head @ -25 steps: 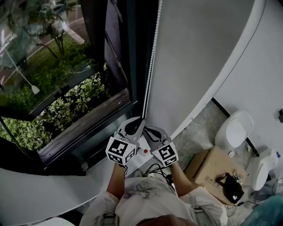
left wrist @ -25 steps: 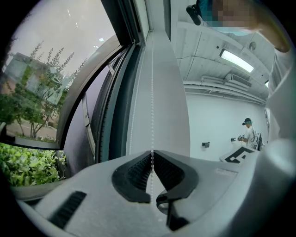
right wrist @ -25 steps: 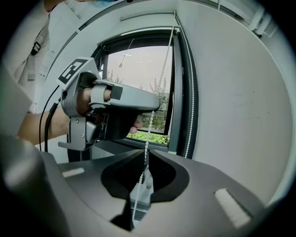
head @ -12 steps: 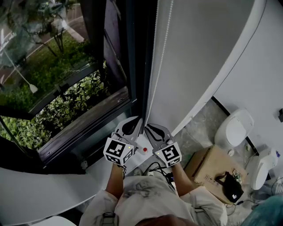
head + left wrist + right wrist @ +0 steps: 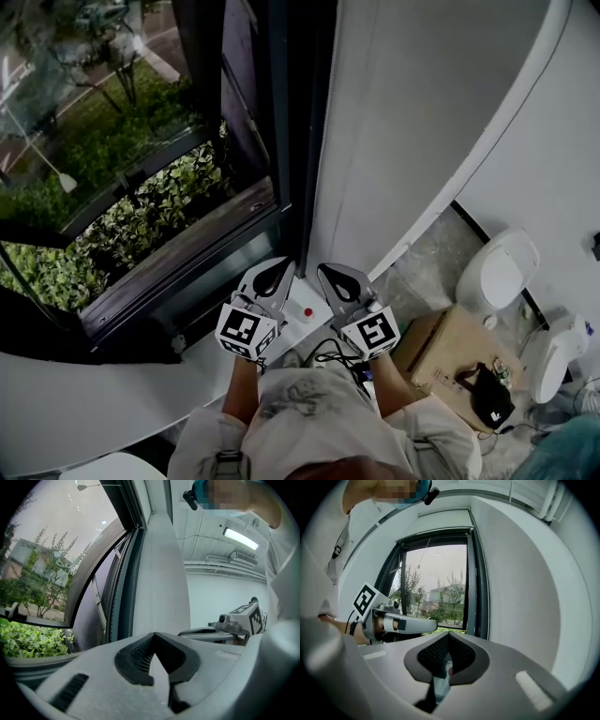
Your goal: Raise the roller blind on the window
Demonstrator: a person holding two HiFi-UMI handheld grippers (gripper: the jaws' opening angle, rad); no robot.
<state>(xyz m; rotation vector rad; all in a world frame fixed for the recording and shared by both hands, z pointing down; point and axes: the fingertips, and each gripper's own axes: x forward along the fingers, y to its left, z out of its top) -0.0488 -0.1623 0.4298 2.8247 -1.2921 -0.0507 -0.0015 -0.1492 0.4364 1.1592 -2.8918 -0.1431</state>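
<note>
Left gripper (image 5: 281,265) and right gripper (image 5: 325,270) have dropped back from the window (image 5: 436,583), which stands uncovered, so the roller blind seems rolled up out of sight. Its bead chain (image 5: 488,611) hangs free alongside. Both sets of jaws are closed on nothing: raising looks finished, and any further lift needs a fresh chain grip.

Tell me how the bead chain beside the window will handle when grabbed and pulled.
The bead chain hangs thin and straight along the window frame, so it is probably floppy and light, swinging aside if nudged. Its small round beads may slip out of a loose pinch.
</note>
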